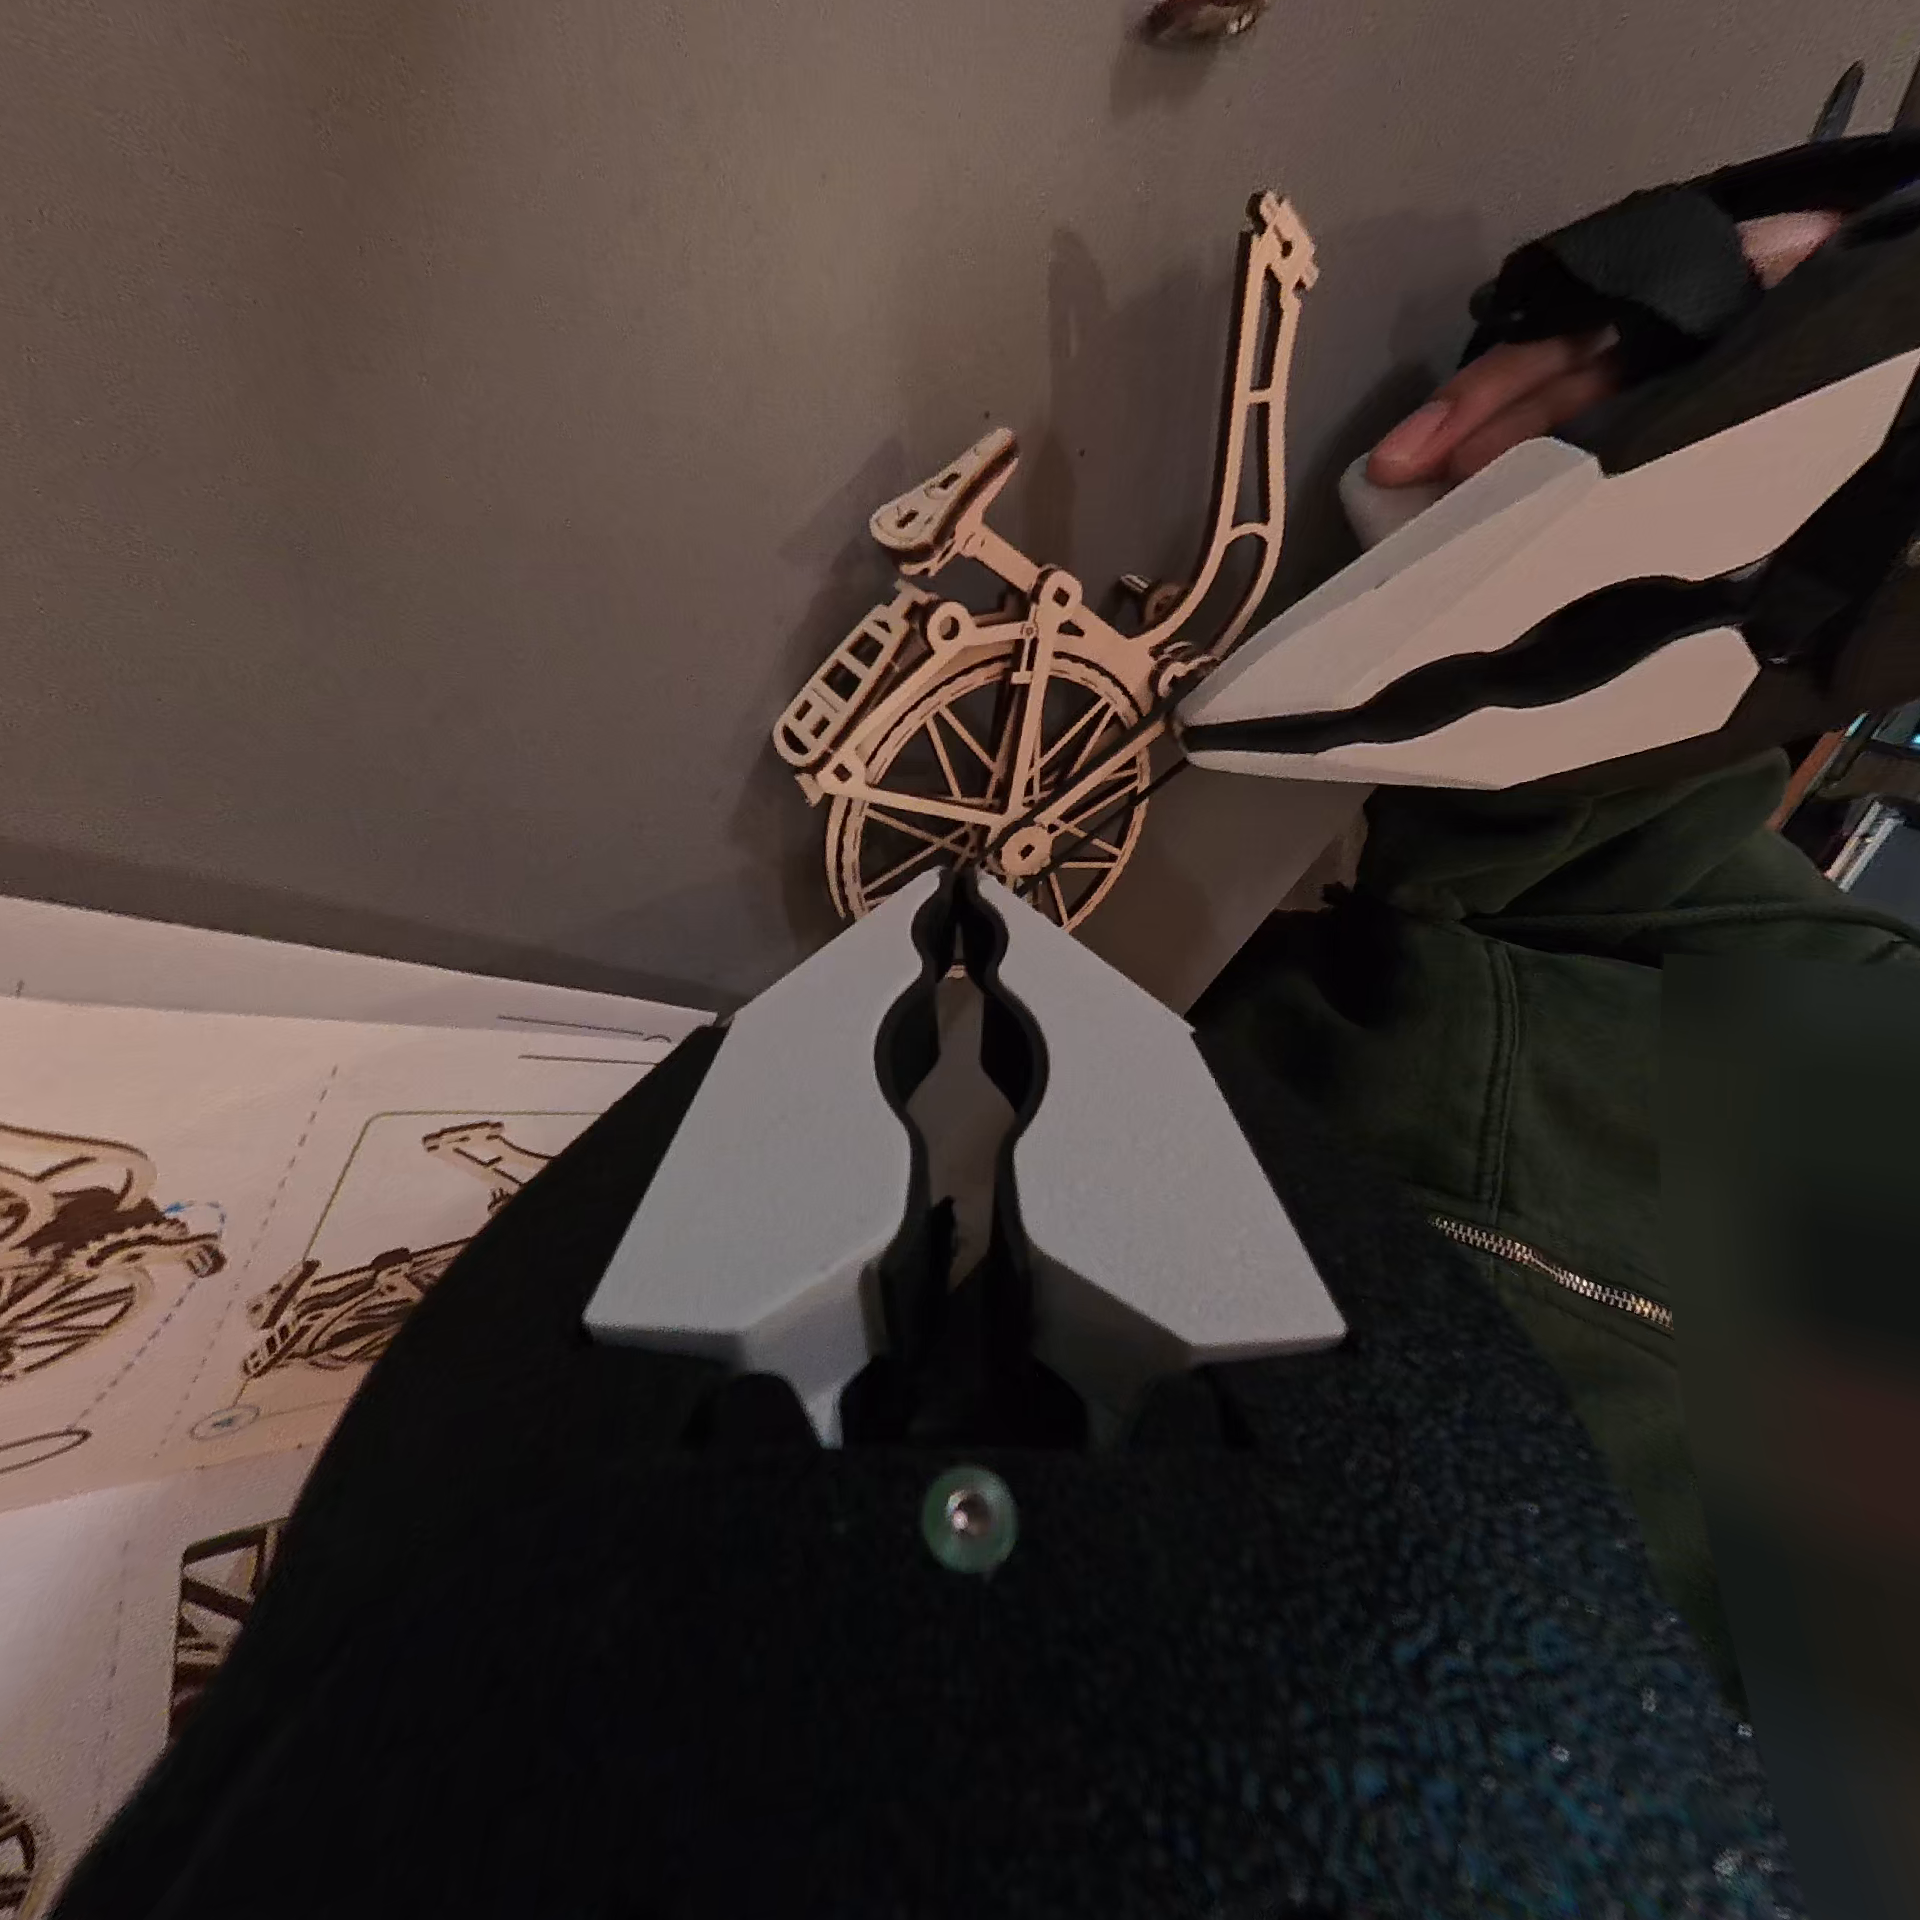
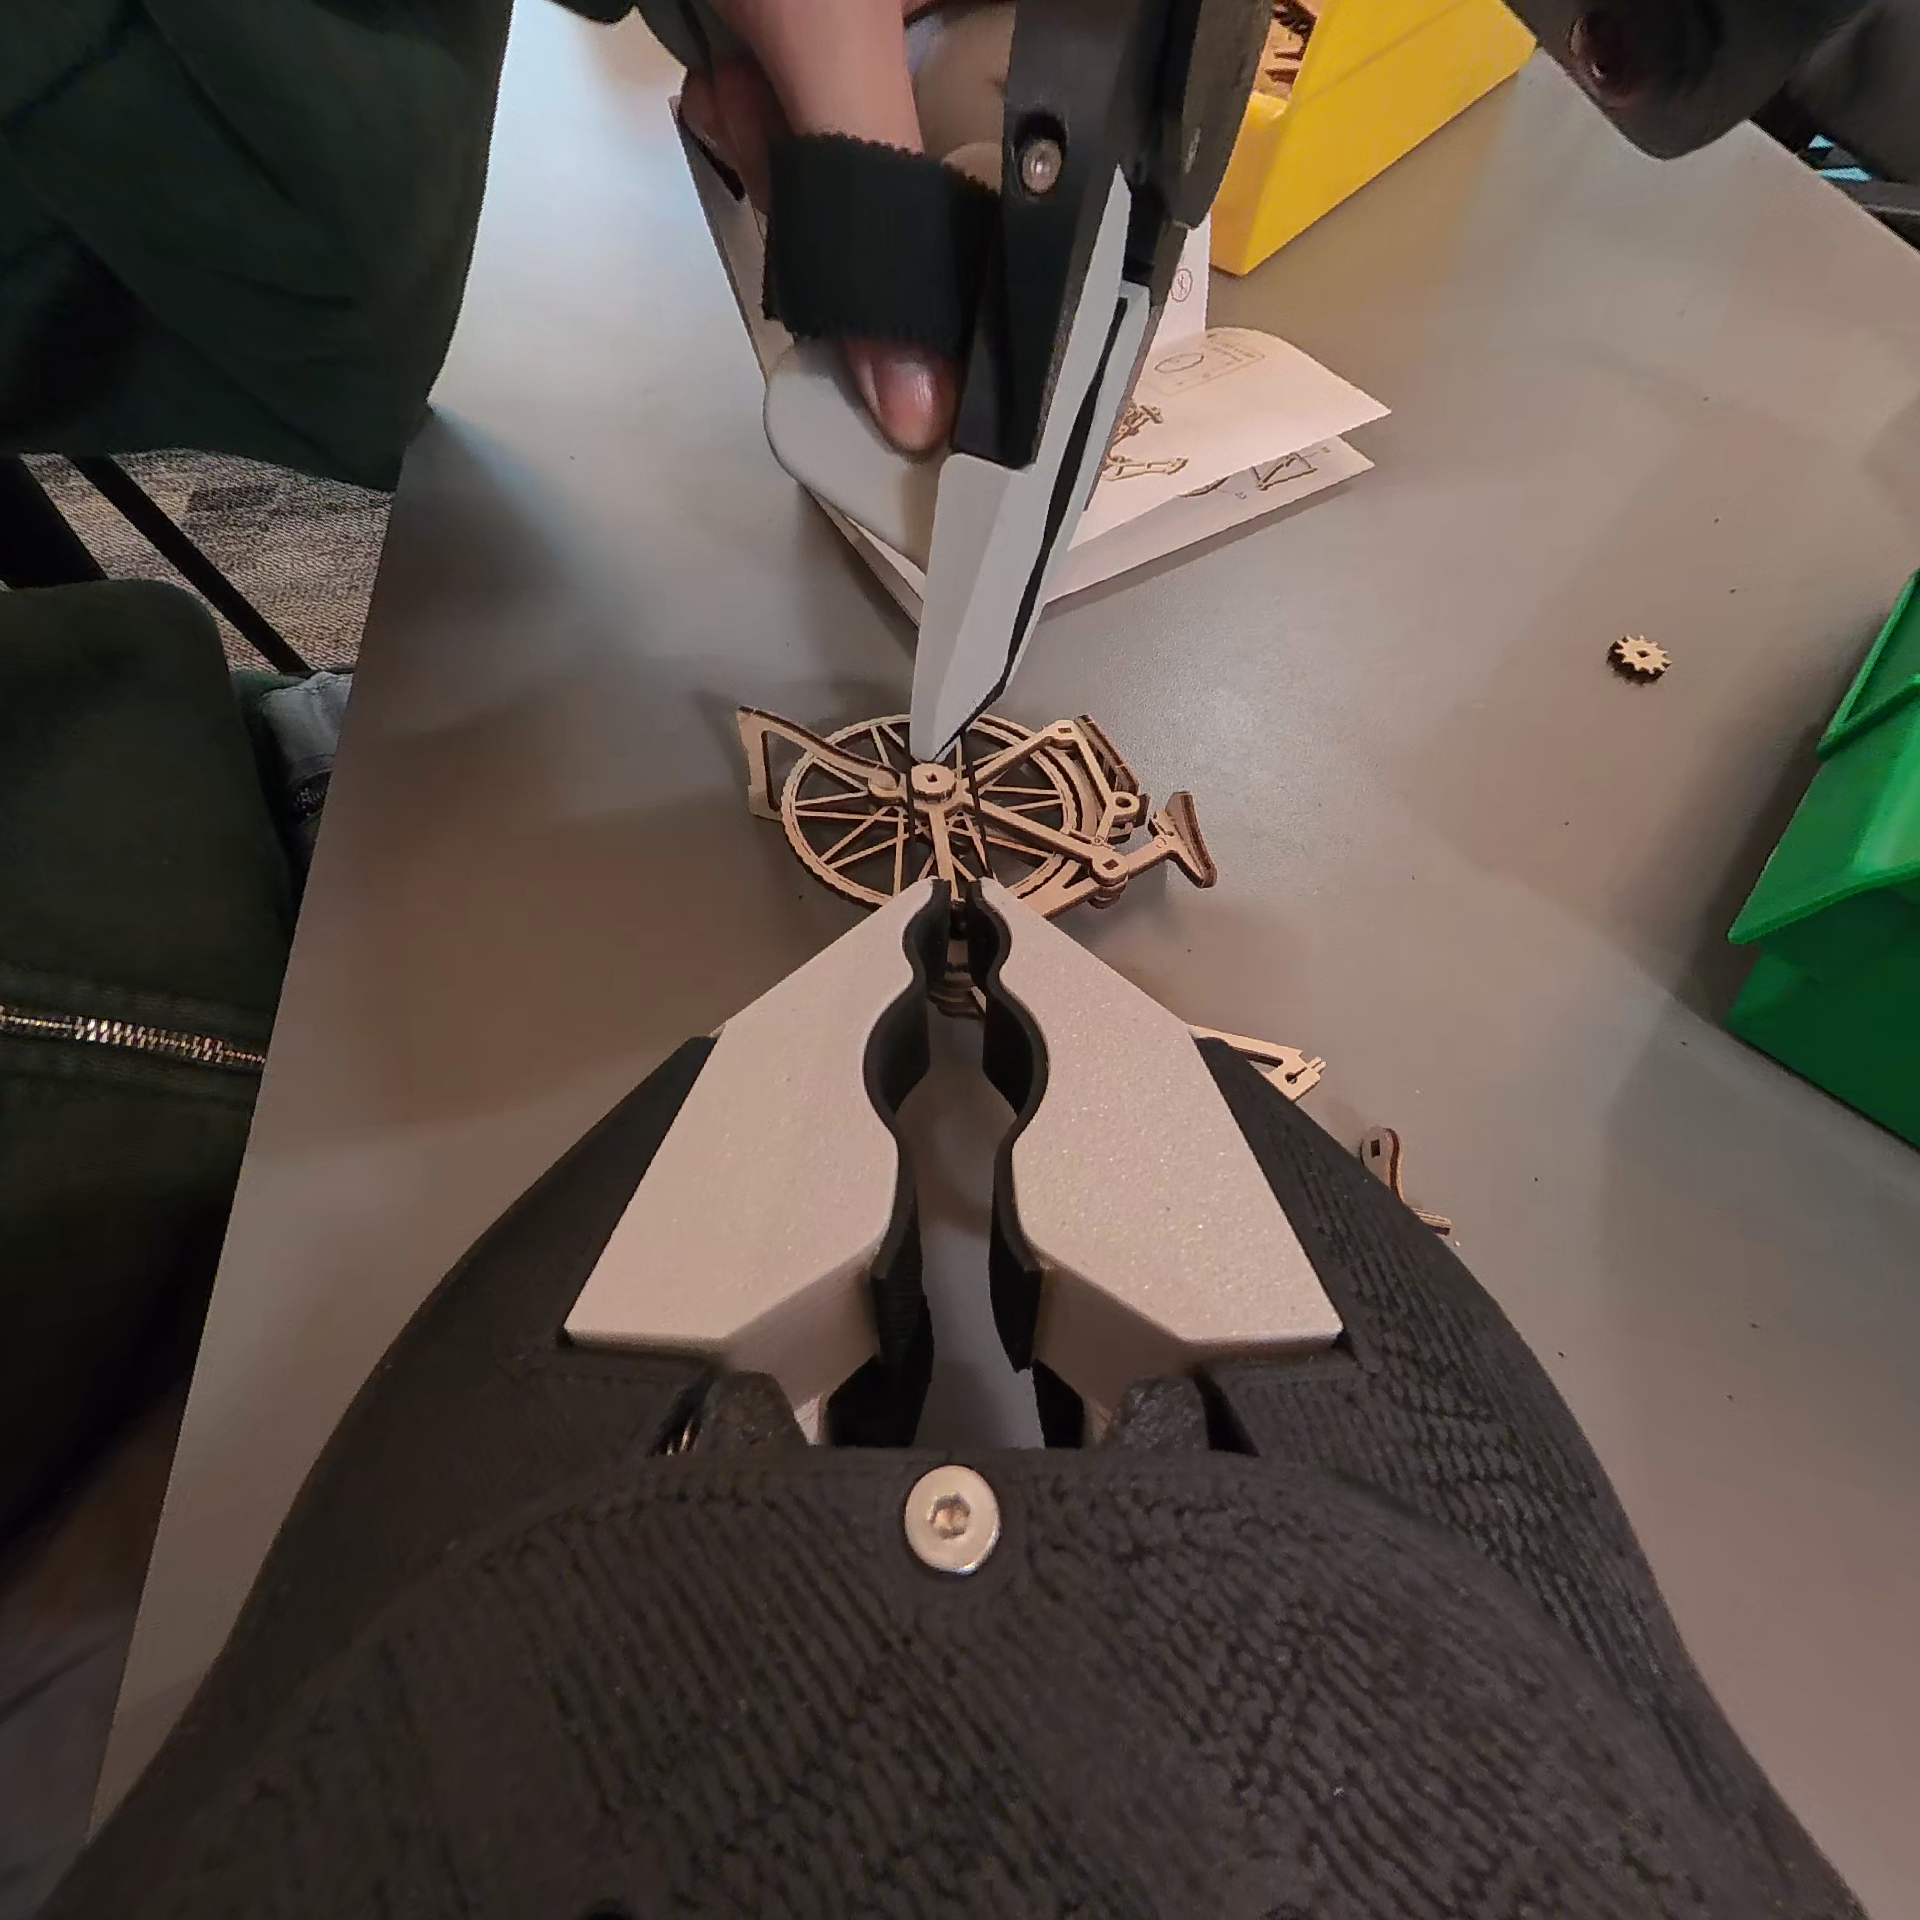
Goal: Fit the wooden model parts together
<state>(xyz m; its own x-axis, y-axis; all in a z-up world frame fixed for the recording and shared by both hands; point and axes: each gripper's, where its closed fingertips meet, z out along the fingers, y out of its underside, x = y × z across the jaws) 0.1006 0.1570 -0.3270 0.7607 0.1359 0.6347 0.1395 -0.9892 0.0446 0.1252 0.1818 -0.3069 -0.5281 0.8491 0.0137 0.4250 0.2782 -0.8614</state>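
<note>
A wooden bicycle model (image 1: 997, 717) with one spoked wheel, a seat, a rear rack and a tall curved frame arm lies flat on the grey table (image 1: 416, 468). It also shows in the right wrist view (image 2: 883, 821). A thin black band (image 1: 1081, 779) runs from the wheel hub to the frame's crank end. My left gripper (image 1: 956, 883) is shut at the hub, pinching the band, and comes in from above in the right wrist view (image 2: 940, 748). My right gripper (image 2: 961, 888) is shut on the model's crank end, and enters from the right in the left wrist view (image 1: 1184, 717).
An instruction sheet (image 1: 260, 1195) lies beside the model, also in the right wrist view (image 2: 1247, 416). A yellow bin (image 2: 1351, 125) and a green bin (image 2: 1849, 883) stand on the right. A small wooden gear (image 2: 1640, 655) and loose wooden pieces (image 2: 1283, 1065) lie nearby. The table edge and a person's dark green jacket (image 2: 156, 260) are at the left. Across from one pair of fingers to the other is roughly 5 cm. Both grippers' tips are roughly 20 cm from the small wooden gear (image 2: 1640, 655).
</note>
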